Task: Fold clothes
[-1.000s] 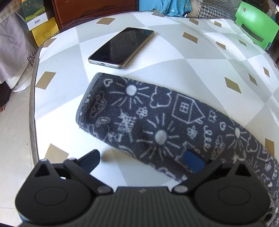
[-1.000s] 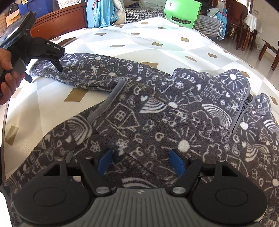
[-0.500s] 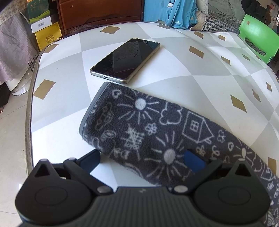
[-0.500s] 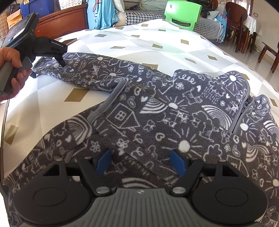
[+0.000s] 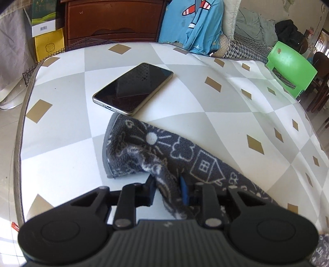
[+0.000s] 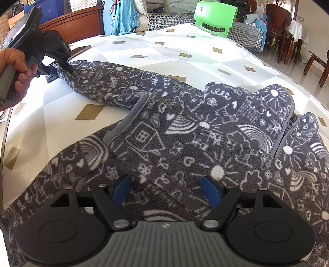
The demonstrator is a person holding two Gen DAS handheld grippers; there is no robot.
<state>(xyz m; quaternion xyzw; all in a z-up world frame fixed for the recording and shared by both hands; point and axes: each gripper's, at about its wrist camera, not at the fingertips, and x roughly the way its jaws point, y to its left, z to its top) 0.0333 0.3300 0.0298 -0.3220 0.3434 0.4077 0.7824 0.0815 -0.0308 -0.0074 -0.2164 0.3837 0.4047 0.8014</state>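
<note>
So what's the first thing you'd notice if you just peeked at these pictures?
The dark fleece jacket covered in white doodles, sprawled across the diamond-patterned table. The left gripper pinches its sleeve end, right beside a black phone. A bright green chair stands behind the table.

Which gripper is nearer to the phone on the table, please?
Left. The left gripper is shut on the jacket sleeve whose cuff lies just short of the phone; the right gripper hovers open over the jacket body, farther off.
</note>
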